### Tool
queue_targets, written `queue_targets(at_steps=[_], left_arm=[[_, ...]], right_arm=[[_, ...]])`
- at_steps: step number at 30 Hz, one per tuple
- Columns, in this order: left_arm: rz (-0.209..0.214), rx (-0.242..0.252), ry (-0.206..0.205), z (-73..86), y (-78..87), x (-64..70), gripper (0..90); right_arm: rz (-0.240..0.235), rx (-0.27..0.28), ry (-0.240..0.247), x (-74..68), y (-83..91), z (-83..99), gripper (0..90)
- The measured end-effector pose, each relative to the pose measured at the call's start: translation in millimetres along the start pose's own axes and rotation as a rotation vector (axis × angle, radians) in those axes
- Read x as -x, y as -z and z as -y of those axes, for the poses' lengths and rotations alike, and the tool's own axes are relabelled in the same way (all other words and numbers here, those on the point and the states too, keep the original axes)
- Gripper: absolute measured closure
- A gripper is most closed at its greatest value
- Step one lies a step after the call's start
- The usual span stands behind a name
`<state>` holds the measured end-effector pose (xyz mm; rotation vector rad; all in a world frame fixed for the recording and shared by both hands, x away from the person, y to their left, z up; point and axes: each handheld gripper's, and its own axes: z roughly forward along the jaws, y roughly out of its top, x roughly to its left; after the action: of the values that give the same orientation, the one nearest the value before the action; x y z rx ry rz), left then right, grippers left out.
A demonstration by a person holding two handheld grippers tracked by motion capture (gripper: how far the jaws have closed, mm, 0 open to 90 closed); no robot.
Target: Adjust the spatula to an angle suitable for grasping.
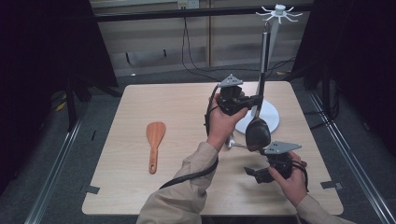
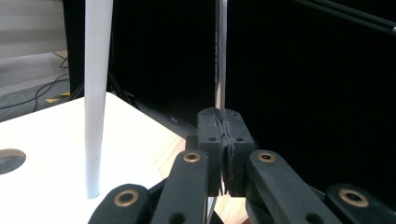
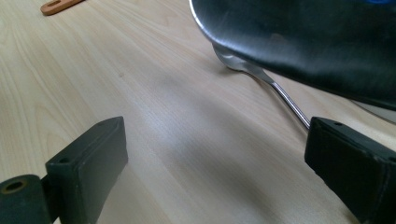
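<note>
A ladle with a black bowl (image 1: 258, 133) and a thin metal handle (image 1: 265, 46) stands upright, bowl down, by the white hook stand (image 1: 279, 11). My left gripper (image 1: 255, 98) is shut on that handle (image 2: 220, 56) partway up, just in front of the stand's white pole (image 2: 95, 93). My right gripper (image 1: 252, 173) is open low over the table, below the bowl, with nothing between its fingers. In the right gripper view (image 3: 215, 144) the black bowl (image 3: 303, 42) hangs above a metal spoon (image 3: 243, 63) lying on the wood.
The stand's round white base (image 1: 271, 122) sits at the table's right middle. A wooden spatula (image 1: 155, 140) lies left of centre, its handle end (image 3: 58, 5) at the top of the right gripper view. The spoon (image 1: 233, 142) lies beside the left wrist.
</note>
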<state>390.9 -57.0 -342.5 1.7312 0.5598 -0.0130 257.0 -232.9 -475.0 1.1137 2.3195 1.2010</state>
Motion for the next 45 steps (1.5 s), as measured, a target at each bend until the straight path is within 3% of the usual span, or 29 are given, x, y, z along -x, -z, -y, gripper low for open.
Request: queue_targets(at_steps=[12,29,45], left_arm=[[0.022,-0.004,-0.025,-8.7,-11.0,4.1,88.1],[0.036,-0.017,-0.017,-10.5,-24.6,5.0,87.9],[-0.006,0.004,-0.003,-2.1,-30.5,-6.3,86.6]], right_arm=[[-0.006,0.001,0.003,0.7,0.0,-0.2,5.8],[-0.014,-0.003,0.004,0.9,-0.1,-1.0,5.9],[-0.032,-0.01,0.018,-1.9,-1.2,-2.5,5.9]])
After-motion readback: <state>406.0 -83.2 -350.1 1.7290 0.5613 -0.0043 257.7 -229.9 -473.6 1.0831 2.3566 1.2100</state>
